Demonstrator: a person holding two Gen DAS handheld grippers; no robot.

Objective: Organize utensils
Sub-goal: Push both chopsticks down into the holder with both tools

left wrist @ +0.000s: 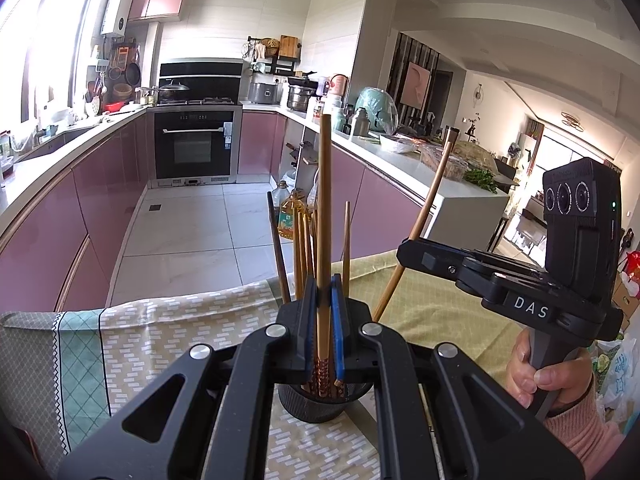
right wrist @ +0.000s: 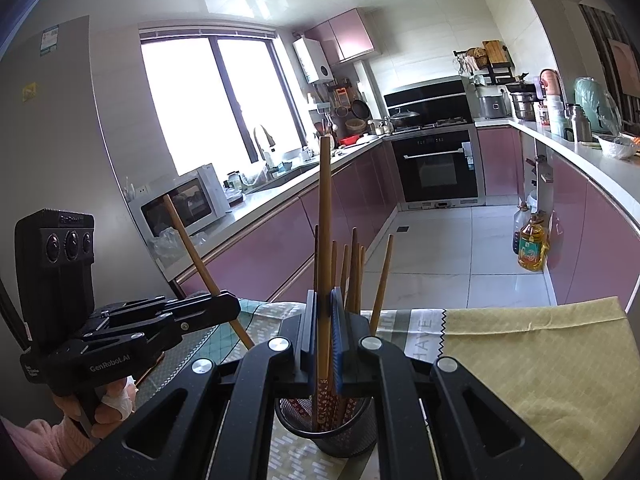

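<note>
The left gripper (left wrist: 323, 296) is clamped on one chopstick (left wrist: 324, 208), which stands nearly upright between its blue pads (left wrist: 338, 320), the patterned lower end below the jaws and the plain end rising well above them. Directly under the jaws is the black mesh holder (left wrist: 320, 406), with several more chopsticks (left wrist: 301, 248) standing in it just behind the pads. The held stick's tip reaches down toward the holder's mouth (whether it touches inside cannot be told).

The right gripper (right wrist: 323, 308) likewise grips a single chopstick (right wrist: 325, 216) upright between its pads, again right above the same holder (right wrist: 340, 436), whose other sticks (right wrist: 352, 268) fan out beyond the jaws. In the right wrist view, the left gripper's stick slants up to the left of the jaws; in the left wrist view, the right gripper's stick leans to the right of them.

The holder sits on a patterned cloth (left wrist: 160, 344) covering the table. A hand (left wrist: 536, 376) in a pink sleeve (left wrist: 580, 424) holds the right gripper's handle. Further out lie pink cabinets (left wrist: 60, 216), an oven (left wrist: 194, 146) and an oil bottle (right wrist: 531, 246) on the floor.
</note>
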